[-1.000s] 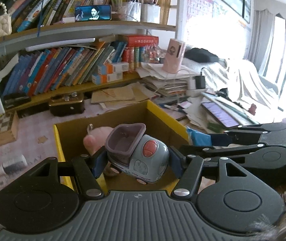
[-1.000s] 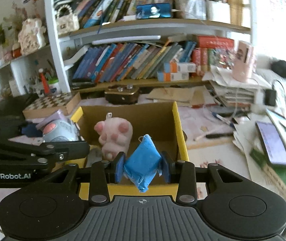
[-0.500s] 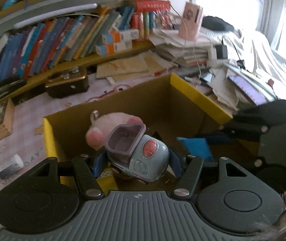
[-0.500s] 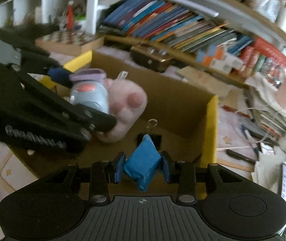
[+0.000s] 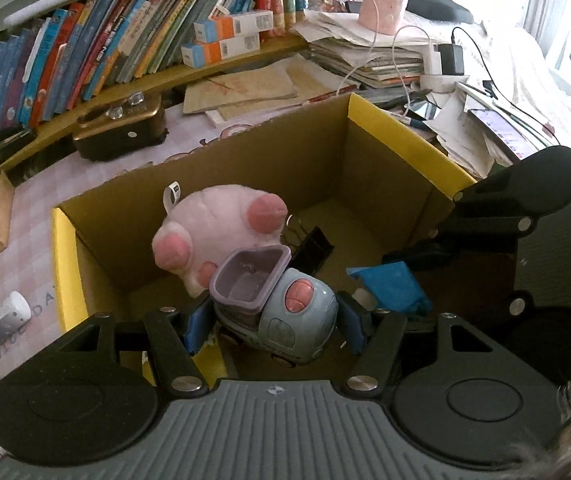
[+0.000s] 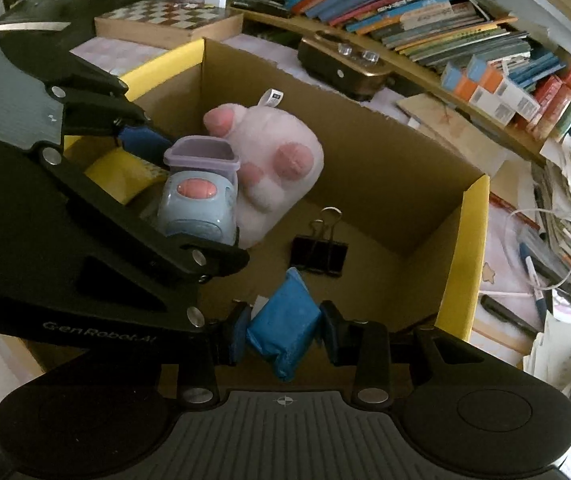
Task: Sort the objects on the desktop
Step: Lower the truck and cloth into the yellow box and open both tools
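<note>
Both grippers hang low inside the cardboard box (image 5: 401,136), left gripper (image 5: 275,322) clamped on the toy truck (image 5: 273,304) at frame bottom-center, right gripper (image 6: 283,330) squeezing the blue packet (image 6: 283,330), presumably so they drop in gently.

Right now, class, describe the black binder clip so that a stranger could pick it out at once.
Find the open cardboard box with yellow rims on the cluttered desk. On its brown floor, just right of the pink plush toy, lies the binder clip. It alone is small, black and boxy, with silver wire handles.
</note>
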The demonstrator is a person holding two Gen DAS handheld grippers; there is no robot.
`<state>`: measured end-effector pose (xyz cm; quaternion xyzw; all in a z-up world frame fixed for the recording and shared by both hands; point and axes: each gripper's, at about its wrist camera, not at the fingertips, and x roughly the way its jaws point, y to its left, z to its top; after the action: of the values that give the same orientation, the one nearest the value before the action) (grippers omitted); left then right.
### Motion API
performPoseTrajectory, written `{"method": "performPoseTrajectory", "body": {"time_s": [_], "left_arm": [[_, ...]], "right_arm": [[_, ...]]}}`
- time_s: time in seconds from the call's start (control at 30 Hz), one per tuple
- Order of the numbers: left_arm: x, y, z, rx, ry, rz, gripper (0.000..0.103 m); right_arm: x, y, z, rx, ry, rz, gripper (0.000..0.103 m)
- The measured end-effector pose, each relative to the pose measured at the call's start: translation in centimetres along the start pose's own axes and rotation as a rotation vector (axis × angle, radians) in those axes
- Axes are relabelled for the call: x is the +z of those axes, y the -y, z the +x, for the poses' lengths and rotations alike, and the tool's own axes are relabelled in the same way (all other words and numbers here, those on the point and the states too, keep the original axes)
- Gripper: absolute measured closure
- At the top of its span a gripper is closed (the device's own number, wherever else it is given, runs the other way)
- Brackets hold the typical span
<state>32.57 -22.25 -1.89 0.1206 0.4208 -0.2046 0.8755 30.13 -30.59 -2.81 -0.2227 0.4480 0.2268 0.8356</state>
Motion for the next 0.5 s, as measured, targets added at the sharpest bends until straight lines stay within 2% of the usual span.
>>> {"method": "performPoseTrajectory", "body": {"time_s": [0.1, 0.33, 0.4, 0.47, 0.5], "left_arm": [[0.1, 0.0, 0.0, 0.004, 0.000, -0.003, 0.041], [-0.3, -0.1, -1.9, 0.026, 0.080, -0.030, 0.027], [-0.5, -0.2, -3.1, 0.037, 0.118, -0.039, 0.022], [-0.6, -0.2, -4.5, 0.046, 0.158, -0.050, 0.019], [-0.7, -0.3, -5.1, 0.048, 0.174, -0.058, 0.019]], "right_arm": [[0.0, -0.1, -0.1, -0.010, 0.001, -0.001, 0.065], [-0.2, -0.1, -0.7, -0.018, 0.056, 0.035, 0.060], [-0.4, -0.2, -1.5, -0.017, 0.084, 0.066, 0.053], [-0.6, -0.5, -2.5, -0.034, 0.122, 0.102, 0.035], [-0.7, -0.6, -3.0, -0.044, 0.140, 0.118, 0.034]]}}
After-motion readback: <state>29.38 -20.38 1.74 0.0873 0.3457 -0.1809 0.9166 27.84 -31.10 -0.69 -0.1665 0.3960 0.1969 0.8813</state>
